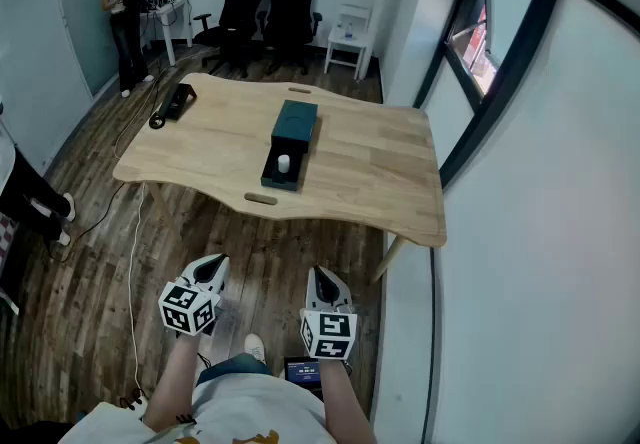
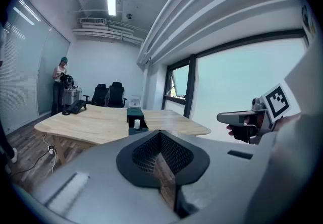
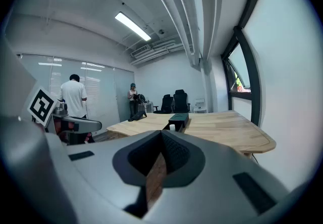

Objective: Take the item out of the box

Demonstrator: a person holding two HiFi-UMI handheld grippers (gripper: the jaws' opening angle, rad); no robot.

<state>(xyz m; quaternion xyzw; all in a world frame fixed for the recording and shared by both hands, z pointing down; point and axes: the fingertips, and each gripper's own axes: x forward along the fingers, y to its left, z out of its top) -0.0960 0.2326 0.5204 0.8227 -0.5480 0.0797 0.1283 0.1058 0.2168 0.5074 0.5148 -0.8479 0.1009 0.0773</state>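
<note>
a pale wooden table [image 1: 385, 167] with a wavy, rounded outline and visible plank grain is filling the middle of the head view, standing on dark wood-strip flooring [image 1: 90, 312]. a long rectangular dark teal box [image 1: 296, 124] is lying open near the table's centre, and a small white cylindrical item [image 1: 284, 163] is standing upright in the box's lower compartment, at the end nearest the bottom of the frame. a black device [image 1: 179, 101] with a trailing cable is resting at the table's upper left corner. two black office chairs [image 1: 268, 7] are standing at the top of the frame.

the left gripper [image 1: 213, 268] and the right gripper [image 1: 322, 278] are hovering at the bottom of the head view, well apart from the table, each carrying its marker cube. in the left gripper view the smooth grey jaws of the left gripper [image 2: 160, 133] are pressing together over their ribbed black pads, clenched on nothing. in the right gripper view the right gripper [image 3: 161, 134] is likewise sitting closed and empty, touching nothing.
</note>
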